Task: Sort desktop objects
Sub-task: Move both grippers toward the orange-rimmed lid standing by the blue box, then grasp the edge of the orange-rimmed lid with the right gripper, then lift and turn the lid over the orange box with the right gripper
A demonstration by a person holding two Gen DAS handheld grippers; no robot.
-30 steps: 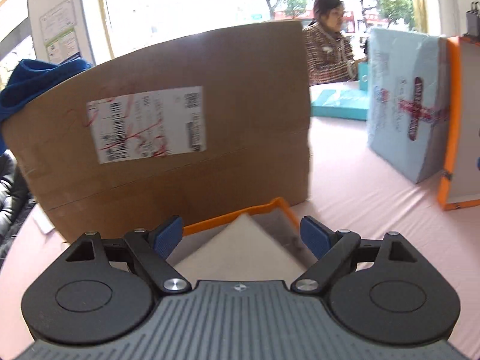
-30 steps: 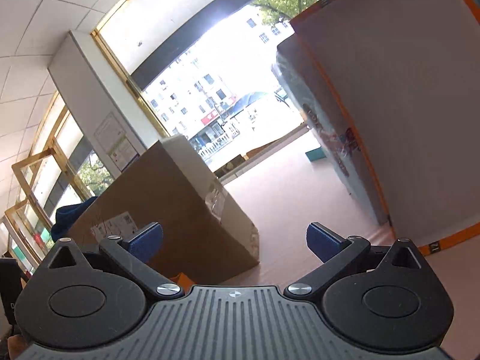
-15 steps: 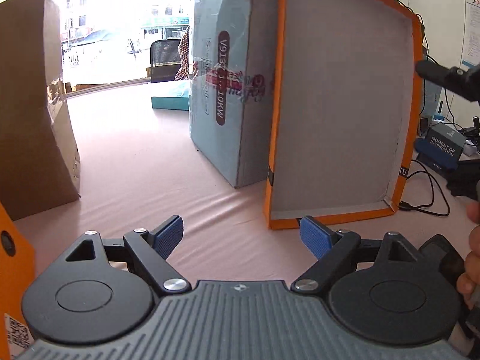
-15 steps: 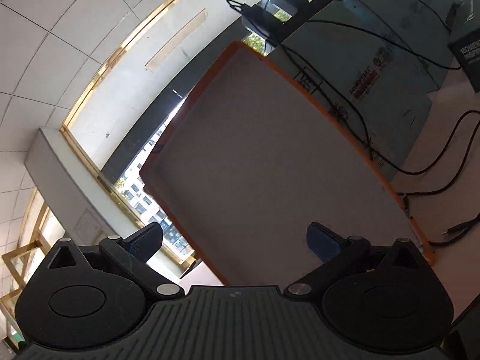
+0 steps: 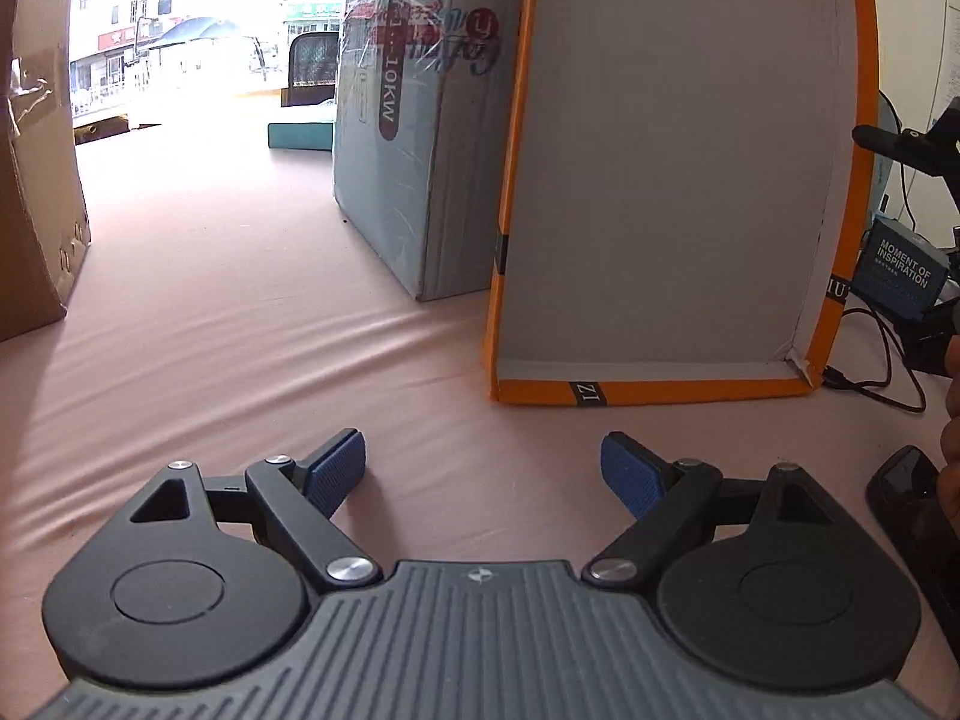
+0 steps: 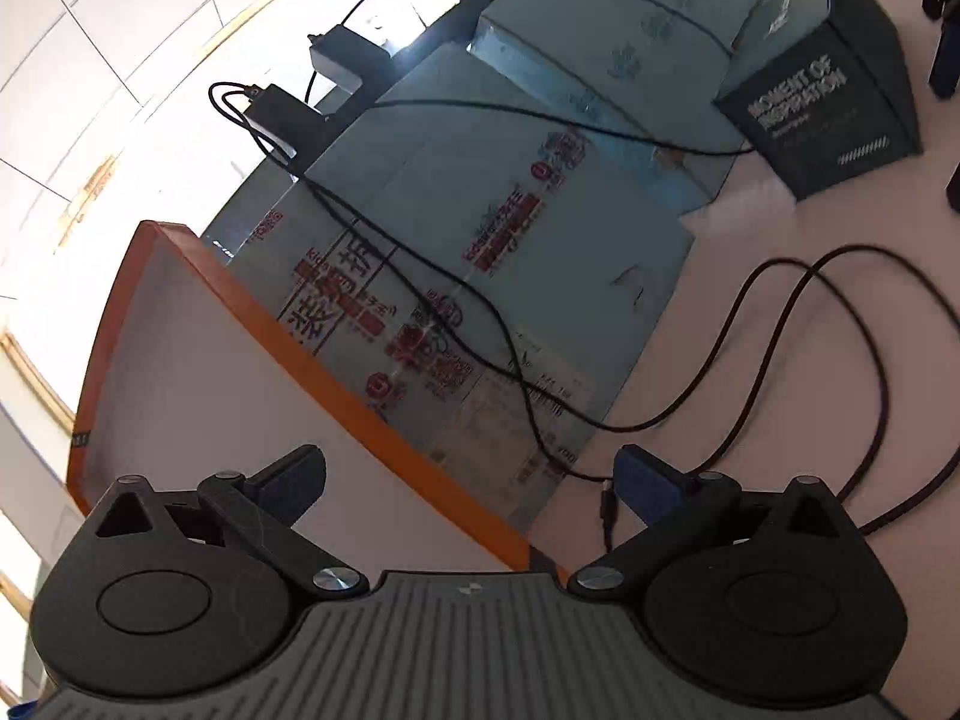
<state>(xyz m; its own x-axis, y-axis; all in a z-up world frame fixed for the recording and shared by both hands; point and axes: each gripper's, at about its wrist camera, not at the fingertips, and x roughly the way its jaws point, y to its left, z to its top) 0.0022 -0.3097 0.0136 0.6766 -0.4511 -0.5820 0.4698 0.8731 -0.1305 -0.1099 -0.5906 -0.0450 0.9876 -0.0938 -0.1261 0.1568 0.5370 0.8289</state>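
My left gripper (image 5: 483, 459) hangs low over the pink tablecloth (image 5: 240, 330), jaws spread wide, nothing between the blue pads (image 5: 336, 468). Landmark: the orange-rimmed box lid (image 5: 660, 180), stood on its edge with the pale inside facing me, just ahead and a little right of the claw. Touching the lid's left edge, the light blue carton (image 5: 390, 150), upright. Well left of the lid, across open cloth, the brown cardboard box (image 5: 36, 180). Beyond the lid's left side, far back, a flat teal box (image 5: 300, 135). Right of the lid: the dark "MOMENT OF INSPIRATION" box (image 5: 903, 270), black cables (image 5: 882, 360), a dark phone-like slab (image 5: 918, 516) near my claw's right side.

My right gripper (image 6: 468, 483) is rolled, view tilted; jaws wide, empty. The lid's orange edge (image 6: 336, 384) runs just ahead of it, blue cartons (image 6: 510, 210) behind, cables (image 6: 780, 330) draped over them and across the cloth, the dark box (image 6: 828, 102) beyond.
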